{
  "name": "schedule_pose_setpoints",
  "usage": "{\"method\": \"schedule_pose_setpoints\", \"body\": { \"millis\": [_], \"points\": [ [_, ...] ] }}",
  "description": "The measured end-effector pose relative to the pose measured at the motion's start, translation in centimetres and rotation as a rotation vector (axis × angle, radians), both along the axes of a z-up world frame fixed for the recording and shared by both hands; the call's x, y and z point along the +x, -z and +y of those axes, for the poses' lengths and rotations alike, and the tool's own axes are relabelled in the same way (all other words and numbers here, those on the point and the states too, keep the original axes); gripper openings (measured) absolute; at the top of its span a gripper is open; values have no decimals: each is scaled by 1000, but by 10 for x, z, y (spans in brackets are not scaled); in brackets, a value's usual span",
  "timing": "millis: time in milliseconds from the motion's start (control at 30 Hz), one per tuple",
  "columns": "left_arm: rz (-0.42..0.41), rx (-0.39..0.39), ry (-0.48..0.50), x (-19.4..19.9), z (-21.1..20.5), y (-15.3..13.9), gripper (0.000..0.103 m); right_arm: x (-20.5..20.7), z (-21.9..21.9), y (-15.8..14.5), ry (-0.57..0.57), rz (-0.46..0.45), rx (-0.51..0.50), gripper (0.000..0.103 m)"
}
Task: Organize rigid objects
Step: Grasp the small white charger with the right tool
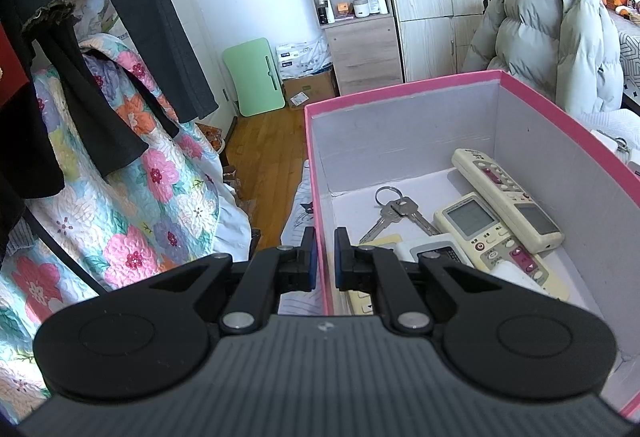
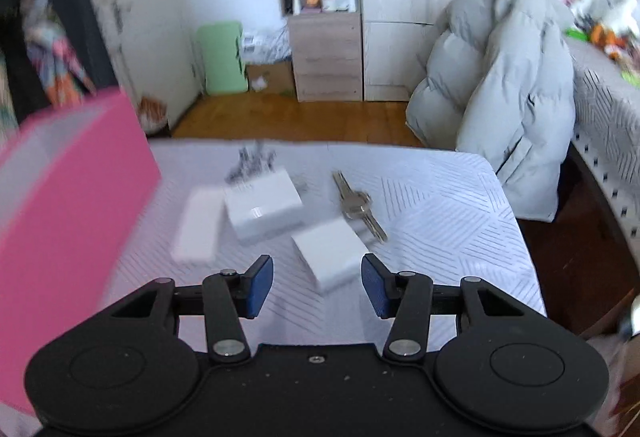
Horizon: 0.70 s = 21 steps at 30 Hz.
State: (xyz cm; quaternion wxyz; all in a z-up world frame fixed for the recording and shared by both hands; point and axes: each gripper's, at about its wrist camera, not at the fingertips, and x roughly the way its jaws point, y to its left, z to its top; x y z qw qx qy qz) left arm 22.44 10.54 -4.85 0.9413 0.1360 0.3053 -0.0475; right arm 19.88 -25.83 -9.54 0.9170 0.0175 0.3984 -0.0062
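The left gripper (image 1: pixel 324 257), matte black plastic with blue rubber pads, is closed down on the near left wall of the pink cardboard box (image 1: pixel 316 173) — one pad outside, one inside, the thin wall pinched between them. The box is rectangular, with a bright pink rim and outer faces and a dull grey-white paper lining. Inside it, on the floor, lie a pair of silver metal keys on a round ring (image 1: pixel 394 213), a long cream plastic remote with maroon buttons (image 1: pixel 506 193) leaning against the right wall, and a second cream remote with a grey screen (image 1: pixel 492 237) just beside it, touching. A smaller white remote (image 1: pixel 434 251) sits half hidden behind the gripper's right finger.

The right gripper (image 2: pixel 317 287) hangs wide open with nothing between its blue pads, above a white tablecloth with thin grey hatched lines (image 2: pixel 448 205). Just beyond the pads sits a smooth white rectangular block (image 2: pixel 330 253), its corner between the fingers. Farther off lie a glossy white boxy charger (image 2: pixel 262 209) and a flat white oblong piece (image 2: pixel 198 229), blurred, close together. To the right of the charger rest more silver keys (image 2: pixel 358 207), touching the near block. The pink box fills the left edge of this view, blurred.
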Motion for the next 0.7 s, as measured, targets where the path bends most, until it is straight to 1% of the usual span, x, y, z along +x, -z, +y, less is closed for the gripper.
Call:
{"method": "schedule_pose_setpoints", "body": {
  "millis": [67,100,200,233,300,333,367,433,533,700],
  "points": [
    [2,4,3,0,-1,1,6,7,-5,4,-17,37,-32,54],
    [2,0,1,0,-1,0,6,7,-5,4,-28,28,-39,54],
    [2,-9,1,0,-1,0,6,12,-8,0,-51,-45,-57,55],
    [2,-12,2,0,-1,0,6,16,-9,0,-75,-51,-61,59],
    [2,-19,5,0,0,0,6,25,-8,5,-108,-28,-68,61],
    [2,-19,6,0,0,0,6,30,-7,9,-109,-1,-71,55],
    [2,-18,7,0,0,0,6,32,-6,9,-92,6,-67,52],
    [2,-10,6,1,0,-1,7,30,-4,5,-65,13,-36,50],
    [3,-9,7,1,0,-1,7,19,4,-4,-47,-20,-17,50],
    [3,-6,8,1,-2,-1,7,2,16,-21,-30,-51,55,50]
  ]
}}
